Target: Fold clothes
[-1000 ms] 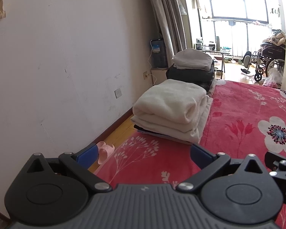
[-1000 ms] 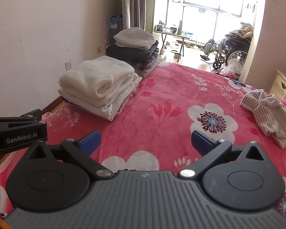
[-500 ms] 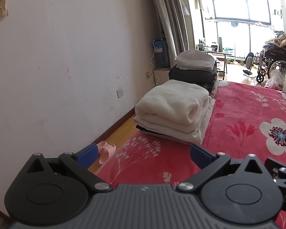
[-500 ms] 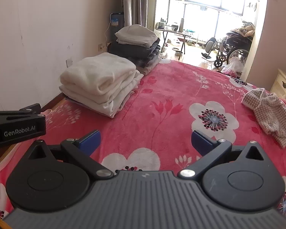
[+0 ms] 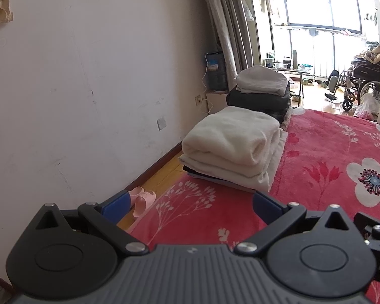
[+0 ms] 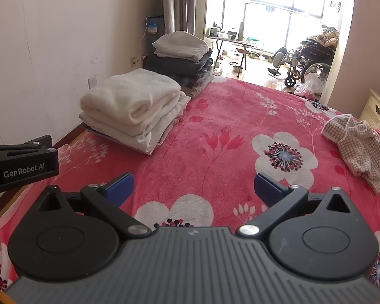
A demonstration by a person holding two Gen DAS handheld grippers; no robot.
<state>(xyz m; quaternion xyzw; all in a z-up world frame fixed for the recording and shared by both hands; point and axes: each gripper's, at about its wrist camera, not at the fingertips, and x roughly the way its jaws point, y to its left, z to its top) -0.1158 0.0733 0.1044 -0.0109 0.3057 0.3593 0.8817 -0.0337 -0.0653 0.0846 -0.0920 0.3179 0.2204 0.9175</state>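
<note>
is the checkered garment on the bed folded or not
Not folded. The checkered garment lies crumpled in a loose heap on the red floral blanket, unlike the neat cream stack by the wall.

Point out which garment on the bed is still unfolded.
The checked garment at the bed's right side: it lies crumpled and alone, while the cream pile and the dark pile by the wall are neatly folded stacks.

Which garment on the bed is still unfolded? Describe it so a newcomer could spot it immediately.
Start at the red floral blanket covering the bed. Two neat folded stacks sit along its wall side; at the opposite edge, near the cream nightstand, lies the checked shirt. It alone is crumpled and patterned in a fine brown-and-white check.
</note>
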